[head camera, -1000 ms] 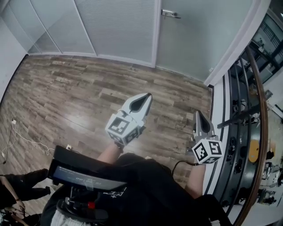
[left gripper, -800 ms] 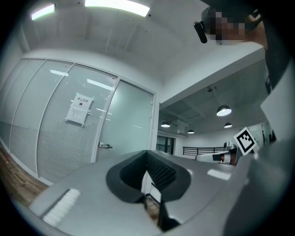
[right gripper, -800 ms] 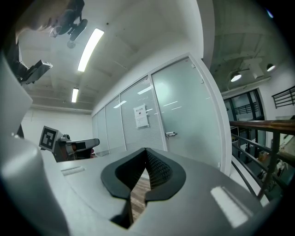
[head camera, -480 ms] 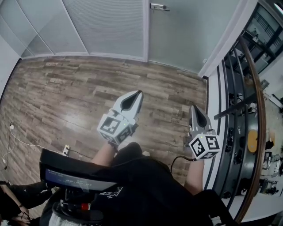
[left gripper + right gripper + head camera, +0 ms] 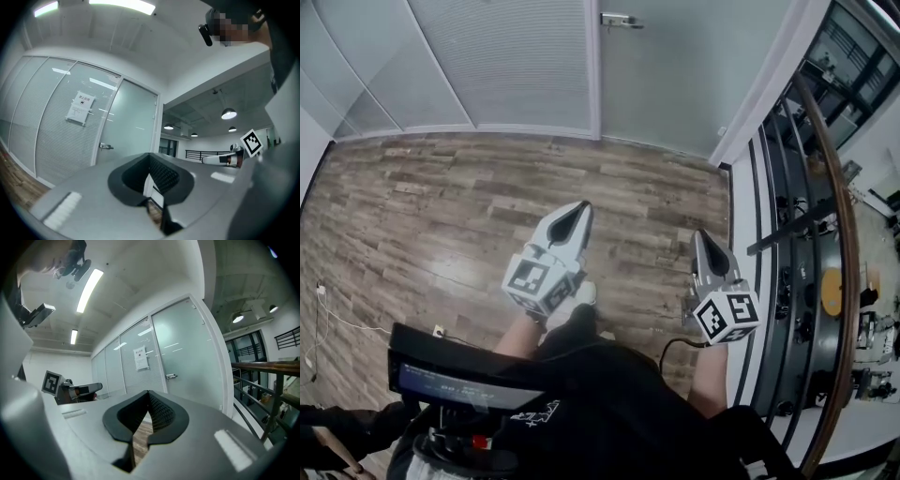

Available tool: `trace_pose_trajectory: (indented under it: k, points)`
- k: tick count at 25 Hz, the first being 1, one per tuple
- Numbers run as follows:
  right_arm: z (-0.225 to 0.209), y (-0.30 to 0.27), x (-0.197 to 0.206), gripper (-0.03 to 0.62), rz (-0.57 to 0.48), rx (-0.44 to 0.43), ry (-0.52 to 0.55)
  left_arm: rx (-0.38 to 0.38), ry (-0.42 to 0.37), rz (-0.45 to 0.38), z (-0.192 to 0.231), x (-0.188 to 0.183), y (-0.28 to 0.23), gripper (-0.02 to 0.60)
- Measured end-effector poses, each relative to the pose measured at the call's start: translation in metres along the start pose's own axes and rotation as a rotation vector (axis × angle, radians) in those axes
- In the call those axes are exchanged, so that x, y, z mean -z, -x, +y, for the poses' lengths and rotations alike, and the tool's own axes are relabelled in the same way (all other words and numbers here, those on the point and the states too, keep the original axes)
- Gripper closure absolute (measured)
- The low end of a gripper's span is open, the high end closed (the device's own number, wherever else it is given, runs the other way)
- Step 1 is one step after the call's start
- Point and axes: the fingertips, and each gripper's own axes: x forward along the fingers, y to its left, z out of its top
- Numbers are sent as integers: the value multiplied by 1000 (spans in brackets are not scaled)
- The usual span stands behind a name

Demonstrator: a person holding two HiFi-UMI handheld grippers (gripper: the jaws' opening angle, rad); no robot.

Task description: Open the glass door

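The frosted glass door [image 5: 675, 75] stands closed at the far end of the wooden floor, its metal handle [image 5: 619, 20] at the door's left edge. Both grippers are held level and well short of it. My left gripper [image 5: 579, 210] is shut with nothing in it. My right gripper [image 5: 701, 236] is also shut and empty. In the left gripper view the door [image 5: 136, 126] and handle [image 5: 106, 146] lie ahead, beyond the closed left gripper [image 5: 150, 157]. From the right gripper [image 5: 148, 394] the door [image 5: 192, 352] and handle [image 5: 171, 376] show a little right of the jaws.
A frosted glass partition [image 5: 506, 66] with a paper notice [image 5: 79, 108] runs left of the door. A railing with a wooden handrail [image 5: 842, 234] borders the right side past a white wall corner [image 5: 759, 84]. A thin cable [image 5: 337, 314] lies on the floor at left.
The head view has swung, so the door handle and both grippers sit further left in the picture. Both grippers keep the same pose and stay shut.
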Motion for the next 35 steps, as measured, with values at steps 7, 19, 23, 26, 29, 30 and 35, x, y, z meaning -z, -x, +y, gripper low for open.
trace_pose_trajectory:
  k: [7, 19, 23, 26, 29, 30, 35]
  points:
    - [-28, -19, 3, 591, -3, 22, 41, 34, -15, 10, 0, 20, -40, 581]
    - [-25, -128, -36, 592, -37, 48, 93, 74, -50, 0, 73, -11, -121, 581]
    - [-27, -152, -44, 592, -52, 59, 101, 92, -61, -10, 92, -16, -141, 581]
    - [-29, -168, -48, 592, -63, 67, 111, 104, -64, -14, 106, -16, -152, 581]
    - [-28, -182, -51, 592, -68, 75, 121, 111, -61, -18, 121, -17, -160, 581]
    - [-28, -186, -51, 592, -69, 79, 123, 113, -59, -19, 126, -17, -163, 581]
    - [-31, -201, -52, 592, -64, 99, 117, 129, -45, -8, 142, -15, -177, 581]
